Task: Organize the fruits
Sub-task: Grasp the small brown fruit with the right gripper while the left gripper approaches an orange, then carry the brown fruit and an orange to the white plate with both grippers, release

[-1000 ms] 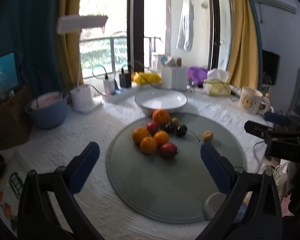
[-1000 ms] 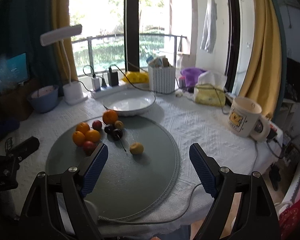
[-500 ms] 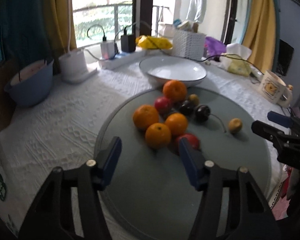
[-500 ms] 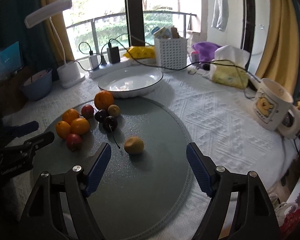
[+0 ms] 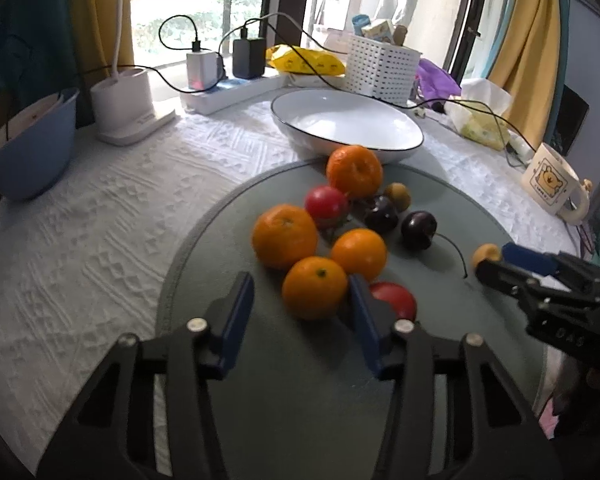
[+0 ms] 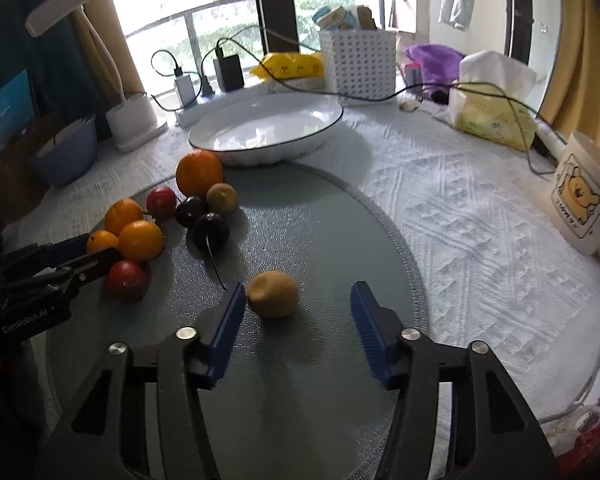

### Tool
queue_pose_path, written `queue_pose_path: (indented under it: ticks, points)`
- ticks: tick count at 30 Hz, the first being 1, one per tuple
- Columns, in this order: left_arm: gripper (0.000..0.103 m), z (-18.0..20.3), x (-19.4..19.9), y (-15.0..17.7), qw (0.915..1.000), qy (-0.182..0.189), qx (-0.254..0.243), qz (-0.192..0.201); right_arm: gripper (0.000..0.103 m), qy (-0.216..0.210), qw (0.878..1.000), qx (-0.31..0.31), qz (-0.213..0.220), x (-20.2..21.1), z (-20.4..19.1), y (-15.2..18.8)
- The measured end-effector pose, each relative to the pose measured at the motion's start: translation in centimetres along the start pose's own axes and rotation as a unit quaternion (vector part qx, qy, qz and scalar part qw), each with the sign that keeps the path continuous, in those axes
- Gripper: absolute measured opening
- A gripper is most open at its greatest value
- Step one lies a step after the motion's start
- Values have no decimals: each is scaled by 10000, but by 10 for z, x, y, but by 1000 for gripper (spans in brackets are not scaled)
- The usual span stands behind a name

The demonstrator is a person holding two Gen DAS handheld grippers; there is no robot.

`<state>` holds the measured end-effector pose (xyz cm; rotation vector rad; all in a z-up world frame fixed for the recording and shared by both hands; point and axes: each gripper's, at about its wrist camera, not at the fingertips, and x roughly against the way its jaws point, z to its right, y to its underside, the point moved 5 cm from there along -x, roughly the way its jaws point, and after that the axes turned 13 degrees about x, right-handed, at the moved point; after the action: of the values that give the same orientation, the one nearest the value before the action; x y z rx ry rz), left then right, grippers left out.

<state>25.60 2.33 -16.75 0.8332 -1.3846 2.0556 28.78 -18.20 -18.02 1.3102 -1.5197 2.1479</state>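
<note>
Your left hand-held gripper (image 5: 300, 308) straddles the nearest orange (image 5: 314, 288); jaws closing, orange between them, right pad about touching, left pad not on it yet. Your right hand-held gripper (image 6: 298, 312) brackets the lone yellow-brown fruit (image 6: 272, 294); jaws closing, left pad near its skin, right pad well apart. Each hand seems lined up to take one fruit, probably to the empty white bowl (image 5: 348, 126) behind the round green mat (image 5: 440, 400) on the table (image 5: 100, 220). Orange: round, glossy, dimpled. Small fruit: dull, slightly dented.

oranges (image 5: 285, 236): 4 | red fruits (image 5: 326, 205): 2 | dark plums (image 5: 418, 229): 2 | yellow-brown fruits (image 6: 272, 293): 2 | plate (image 5: 348, 126): 1
</note>
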Motion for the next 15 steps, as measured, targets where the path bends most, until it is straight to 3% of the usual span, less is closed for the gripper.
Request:
queue_pose_path:
  ticks: [3,5,15]
  points:
    - [40,2,-2,-1,9999,79,4,-65,54,-25,10000,43,15,-2,-1,-2]
    - [34,2,-2,0,9998,163,45,-104,30,-56,10000,21,14,-3,-1,-2]
    - [34,4,17,2,9997,233,34,63,30,-96,9997,99,218,14,-6,0]
